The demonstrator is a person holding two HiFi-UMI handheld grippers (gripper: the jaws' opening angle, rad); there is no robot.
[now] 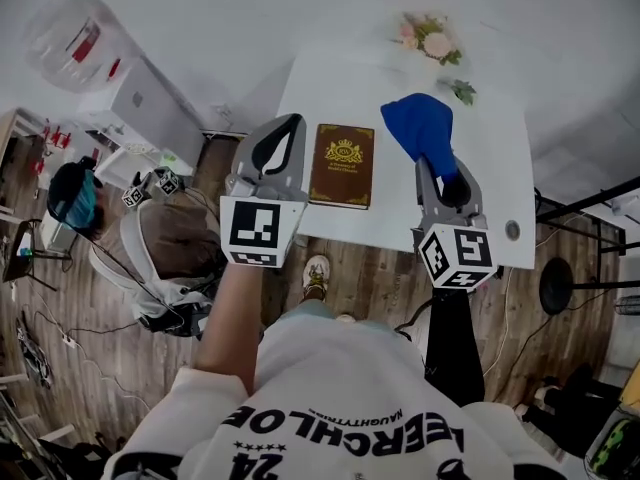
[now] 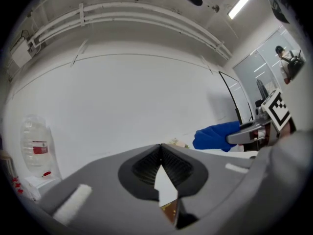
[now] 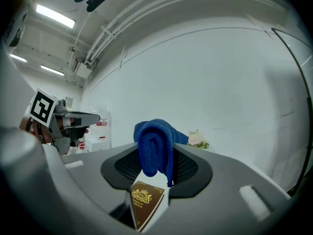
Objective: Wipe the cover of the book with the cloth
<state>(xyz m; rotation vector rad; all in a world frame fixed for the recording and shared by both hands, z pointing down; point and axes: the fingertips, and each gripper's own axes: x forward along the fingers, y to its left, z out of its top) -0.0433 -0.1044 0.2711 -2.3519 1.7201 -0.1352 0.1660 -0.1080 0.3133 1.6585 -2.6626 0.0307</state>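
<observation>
A brown book (image 1: 343,165) with a gold crest lies flat on the white table (image 1: 400,223), near its front edge. My right gripper (image 1: 440,163) is shut on a blue cloth (image 1: 420,123), which hangs bunched over the table just right of the book. In the right gripper view the cloth (image 3: 155,146) droops from the gripper (image 3: 156,153), with the book (image 3: 145,202) below it. My left gripper (image 1: 289,124) hovers at the book's left side with its jaws shut and nothing between them. The left gripper view shows the gripper (image 2: 160,147), a sliver of book (image 2: 170,213) and the cloth (image 2: 215,136).
A small bunch of flowers (image 1: 430,40) lies at the table's far edge. A person (image 1: 90,208) sits on the wooden floor to the left, near a water bottle (image 1: 75,33) and a white cabinet (image 1: 150,103). A black stand (image 1: 560,283) is at the right.
</observation>
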